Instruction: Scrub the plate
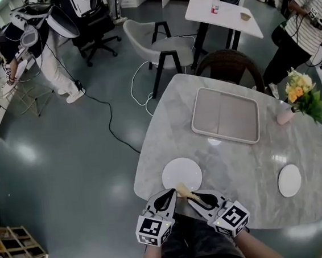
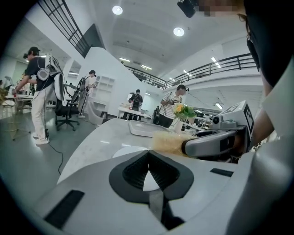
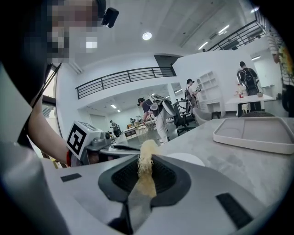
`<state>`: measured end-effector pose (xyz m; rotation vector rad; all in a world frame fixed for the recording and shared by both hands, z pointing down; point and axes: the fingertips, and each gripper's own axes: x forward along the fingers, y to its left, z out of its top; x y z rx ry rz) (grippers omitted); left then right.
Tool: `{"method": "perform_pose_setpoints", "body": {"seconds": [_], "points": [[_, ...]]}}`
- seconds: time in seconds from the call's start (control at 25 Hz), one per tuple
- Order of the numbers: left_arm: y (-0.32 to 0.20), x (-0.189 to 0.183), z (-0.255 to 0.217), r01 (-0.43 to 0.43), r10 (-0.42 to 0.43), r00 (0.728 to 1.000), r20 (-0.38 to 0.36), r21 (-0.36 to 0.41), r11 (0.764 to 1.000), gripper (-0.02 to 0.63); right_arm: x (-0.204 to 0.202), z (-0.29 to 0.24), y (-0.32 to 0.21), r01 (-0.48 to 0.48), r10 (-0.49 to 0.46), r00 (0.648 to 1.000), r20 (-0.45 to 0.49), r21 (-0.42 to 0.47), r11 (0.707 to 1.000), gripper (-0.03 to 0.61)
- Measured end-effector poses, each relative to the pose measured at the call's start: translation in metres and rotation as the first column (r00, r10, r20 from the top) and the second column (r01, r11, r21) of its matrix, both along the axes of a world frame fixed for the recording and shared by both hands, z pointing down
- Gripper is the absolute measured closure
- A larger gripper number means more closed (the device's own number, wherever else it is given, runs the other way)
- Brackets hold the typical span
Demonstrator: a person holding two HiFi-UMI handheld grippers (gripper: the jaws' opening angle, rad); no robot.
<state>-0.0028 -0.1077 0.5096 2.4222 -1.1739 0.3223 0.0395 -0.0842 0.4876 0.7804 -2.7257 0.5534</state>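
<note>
The plate (image 1: 181, 174) is lying flat on the table (image 1: 239, 163), close to the near edge and right in front of you. You are holding the brush (image 1: 184, 190) in the right gripper (image 1: 198, 198). Its jaws are clamping the flat handle, and the pale bristles are reaching over the plate's near rim. The left gripper (image 1: 169, 197) is sitting just beside it with its jaws closed together. The white sliver showing below their tips is probably the plate beyond rather than anything held.

For a good scrub, you are likely needing to tip the bristles down until they are pressing squarely on the plate, then circle from the middle outward. A plate on smooth marble is probably going to slide, so pinning its near rim with the left gripper's closed tips is looking wise.

Farther back, a tray (image 1: 225, 116) is lying mid-table, a small plate (image 1: 289, 180) is sitting to the right, and flowers (image 1: 303, 94) are standing at the far right edge.

No brand or label is showing on anything. Only the square black-and-white markers on your grippers' cubes are visible, and they carry no words.
</note>
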Motion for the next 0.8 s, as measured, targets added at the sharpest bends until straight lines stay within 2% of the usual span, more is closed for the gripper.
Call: {"method": "perform_pose_setpoints", "body": {"seconds": [0.16, 0.32, 0.48, 0.64, 0.72, 0.8], "points": [[-0.004, -0.004, 0.008, -0.044, 0.045, 0.997, 0.063, -0.013, 0.999, 0.601, -0.006, 0.005, -0.005, 0.038, -0.034, 0.994, -0.1, 0.033, 0.999, 0.509], [-0.008, -0.009, 0.017, -0.086, 0.088, 0.988, 0.126, -0.019, 0.996, 0.601, -0.004, 0.019, -0.015, 0.084, -0.063, 0.971, -0.229, 0.086, 0.993, 0.509], [-0.01, -0.021, 0.027, -0.101, 0.106, 0.985, 0.136, -0.043, 0.994, 0.601, -0.008, 0.033, -0.02, 0.129, -0.089, 0.942, -0.325, 0.102, 0.986, 0.509], [-0.015, -0.031, 0.039, -0.128, 0.137, 0.97, 0.202, -0.057, 0.99, 0.601, -0.008, 0.046, -0.024, 0.205, -0.117, 0.88, -0.46, 0.146, 0.968, 0.509], [-0.015, -0.035, 0.048, -0.16, 0.174, 0.948, 0.268, -0.071, 0.984, 0.601, -0.009, 0.05, -0.024, 0.263, -0.137, 0.838, -0.528, 0.172, 0.949, 0.509], [-0.015, -0.037, 0.055, -0.193, 0.21, 0.916, 0.342, -0.082, 0.978, 0.601, -0.011, 0.053, -0.022, 0.335, -0.156, 0.781, -0.605, 0.195, 0.922, 0.509]]}}
